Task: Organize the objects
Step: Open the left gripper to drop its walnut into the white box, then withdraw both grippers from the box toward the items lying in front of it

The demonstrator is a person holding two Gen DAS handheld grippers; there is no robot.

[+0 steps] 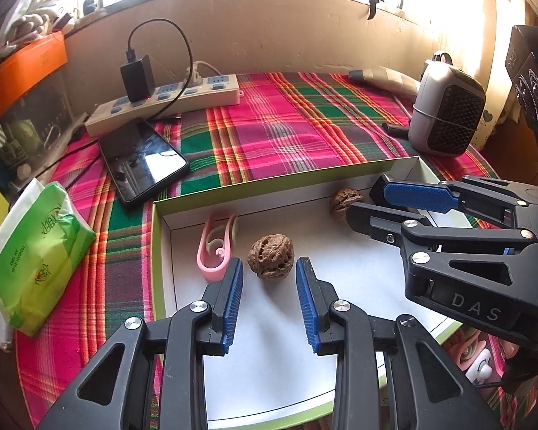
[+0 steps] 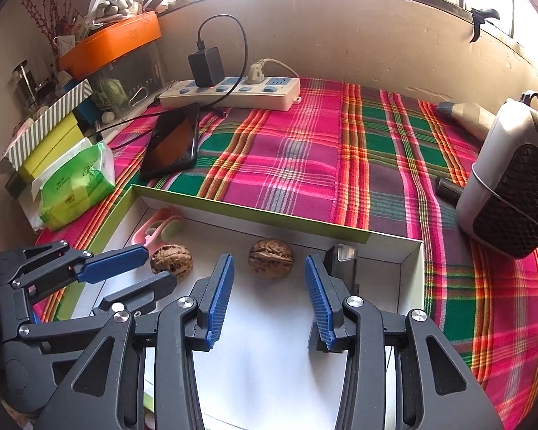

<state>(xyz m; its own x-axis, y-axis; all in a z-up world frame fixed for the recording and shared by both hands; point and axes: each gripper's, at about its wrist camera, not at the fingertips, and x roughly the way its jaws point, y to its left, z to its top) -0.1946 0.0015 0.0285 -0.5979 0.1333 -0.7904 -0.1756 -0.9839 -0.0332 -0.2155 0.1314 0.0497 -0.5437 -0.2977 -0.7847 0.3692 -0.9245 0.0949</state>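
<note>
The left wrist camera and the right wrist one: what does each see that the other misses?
Only the left wrist view shows pink and white items outside the box, near its front right corner. Only the right wrist view shows a small dark object with a shiny top in the box's right corner, plus a glass jar at far left. Both show the box, two walnuts, the pink clip, the phone, the power strip, and both open grippers.

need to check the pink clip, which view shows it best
The left wrist view: the pink plastic clip lies unobstructed in the white box's left corner. In the right wrist view it is distant, partly behind the left claw.
</note>
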